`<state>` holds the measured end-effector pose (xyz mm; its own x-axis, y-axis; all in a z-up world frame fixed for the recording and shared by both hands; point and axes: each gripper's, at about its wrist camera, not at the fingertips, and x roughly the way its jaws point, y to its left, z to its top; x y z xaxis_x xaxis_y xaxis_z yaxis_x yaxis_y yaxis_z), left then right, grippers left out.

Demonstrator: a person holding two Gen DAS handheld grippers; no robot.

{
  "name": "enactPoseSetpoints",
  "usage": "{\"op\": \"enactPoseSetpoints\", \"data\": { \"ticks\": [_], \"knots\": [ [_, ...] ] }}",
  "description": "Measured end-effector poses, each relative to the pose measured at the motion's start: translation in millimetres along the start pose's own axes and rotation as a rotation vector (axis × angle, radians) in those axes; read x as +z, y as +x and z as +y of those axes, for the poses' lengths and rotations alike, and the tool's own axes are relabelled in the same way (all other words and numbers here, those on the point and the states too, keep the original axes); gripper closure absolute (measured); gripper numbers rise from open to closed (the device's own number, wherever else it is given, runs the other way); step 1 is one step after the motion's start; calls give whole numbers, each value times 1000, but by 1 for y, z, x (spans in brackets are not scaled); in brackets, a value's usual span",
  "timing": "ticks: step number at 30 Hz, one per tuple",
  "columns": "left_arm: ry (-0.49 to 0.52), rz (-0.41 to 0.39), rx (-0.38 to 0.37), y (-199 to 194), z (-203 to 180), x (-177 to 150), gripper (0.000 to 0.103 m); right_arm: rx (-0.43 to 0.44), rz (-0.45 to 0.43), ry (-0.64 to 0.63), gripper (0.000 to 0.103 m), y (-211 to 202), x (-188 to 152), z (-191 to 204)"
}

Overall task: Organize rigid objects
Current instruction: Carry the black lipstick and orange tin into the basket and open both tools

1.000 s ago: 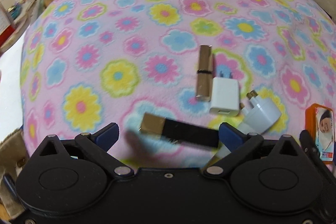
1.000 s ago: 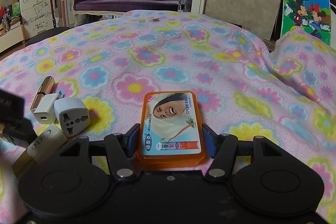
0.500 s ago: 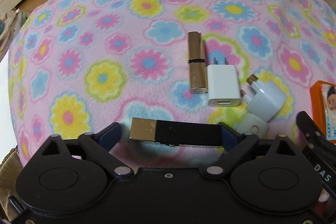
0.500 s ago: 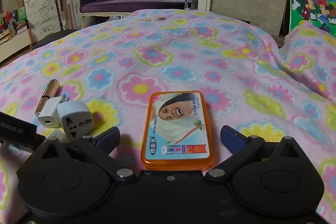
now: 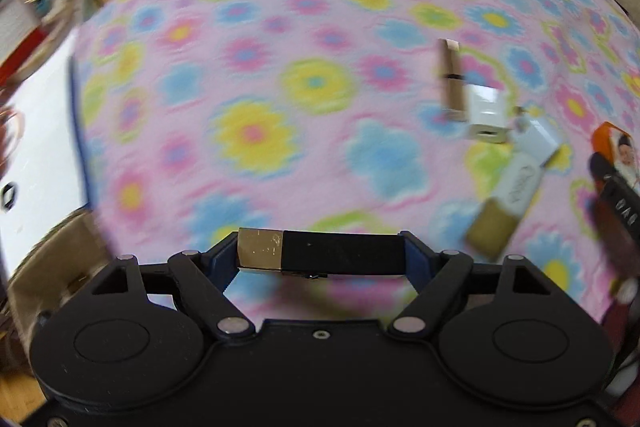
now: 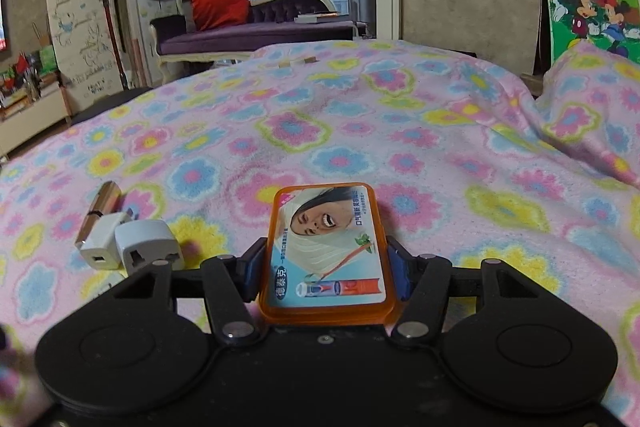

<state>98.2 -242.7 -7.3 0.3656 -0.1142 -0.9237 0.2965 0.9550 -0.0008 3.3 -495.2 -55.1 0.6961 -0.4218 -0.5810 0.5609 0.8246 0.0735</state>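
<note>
- Left gripper [image 5: 320, 255], jaws just closed, clamps black-gold bar [image 5: 320, 254] crosswise between its fingertips, above the blanket [image 5: 256, 75].
- Right gripper [image 6: 326, 267], jaws just closed, grasps orange tin [image 6: 326, 251] by its long sides; adapter [image 6: 149, 243] and charger [image 6: 100, 247] lie left of tin.

The left tool [image 5: 320, 253], pointing steeply down, has just closed its jaws on a black and gold rectangular stick [image 5: 320, 251]. The right tool [image 6: 326, 269], angled lower, has just closed on an orange-rimmed flat plastic case [image 6: 326, 251].

Blanket [image 5: 280, 75] open left; chargers [image 5: 486, 113] right.
</note>
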Motion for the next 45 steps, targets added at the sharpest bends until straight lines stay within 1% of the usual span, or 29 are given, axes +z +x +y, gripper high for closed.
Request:
{"op": "enactPoseSetpoints", "data": {
  "ticks": [3,7,11,13,16,18,20,21,23,25,28,32,33,35,37,39,43,45],
  "knots": [
    [-46,-10,32,-15,40,-12,26,17,4,36,44,1,1,-6],
    [-113,-13,76,-30,98,-27,26,2,15,18,44,2,1,-1],
    [-180,-25,165,-42,150,-43,26,-41,33,-17,44,4,2,6],
    [-223,-20,191,-46,176,-49,26,-79,47,-46,44,5,3,12],
    [-267,-26,186,-51,207,-59,26,-156,76,-108,44,4,5,26],
    [-293,-36,186,-53,222,-66,26,-204,102,-123,44,-1,7,35],
    [-333,-35,162,-50,236,-71,26,-213,120,-91,44,-15,9,44],
    [-354,-29,130,-47,241,-72,26,-208,118,-72,44,-25,9,50],
    [-382,-19,75,-43,252,-73,26,-171,113,-49,44,-47,10,69],
    [-401,-20,69,-41,258,-75,26,-114,105,-51,44,-72,9,96],
    [-423,-30,63,-41,266,-82,26,18,124,-83,44,-106,3,146],
    [-482,-26,40,-41,286,-94,26,240,204,-140,44,-137,-19,221],
    [-492,-26,46,-41,289,-96,26,286,228,-169,44,-142,-27,240],
    [-505,-29,71,-41,294,-99,26,351,284,-239,44,-149,-43,278],
    [-510,-30,89,-41,296,-101,26,393,338,-303,44,-153,-59,311],
    [-514,-25,91,-39,297,-101,26,415,376,-353,44,-154,-74,335],
    [-522,3,83,-33,299,-102,26,403,426,-445,44,-154,-94,370],
    [-526,11,79,-31,300,-102,26,401,446,-470,44,-152,-98,379]
  ]
}}
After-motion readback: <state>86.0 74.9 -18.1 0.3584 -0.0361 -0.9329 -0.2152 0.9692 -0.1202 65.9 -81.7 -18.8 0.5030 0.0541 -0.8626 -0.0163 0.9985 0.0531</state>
